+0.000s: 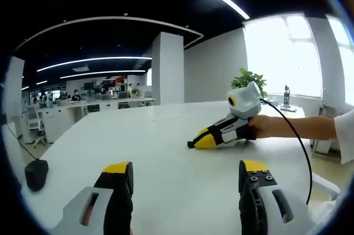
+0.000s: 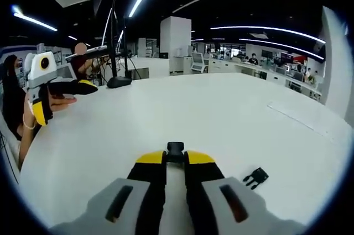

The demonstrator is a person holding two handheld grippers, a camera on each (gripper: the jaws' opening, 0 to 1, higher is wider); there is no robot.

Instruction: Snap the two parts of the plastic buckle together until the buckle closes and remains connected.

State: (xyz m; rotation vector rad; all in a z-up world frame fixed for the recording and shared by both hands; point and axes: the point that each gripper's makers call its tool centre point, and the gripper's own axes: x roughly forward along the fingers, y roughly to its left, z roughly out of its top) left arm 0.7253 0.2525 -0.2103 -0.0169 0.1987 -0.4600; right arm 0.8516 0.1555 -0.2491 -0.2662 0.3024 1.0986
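White table [image 2: 232,119]; right gripper [image 2: 175,158] fingers clamp buckle part [image 2: 175,151]; other part [image 2: 255,177] beside

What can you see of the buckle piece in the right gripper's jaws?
Little of it shows: a small black plastic piece, blocky at its exposed end, pokes out between the yellow tips of the right gripper, whose jaws are closed on it. It sits just above the white table, pointing away from the camera. The rest is hidden by the jaws. Its mate, the pronged black part, lies apart on the table to the right.
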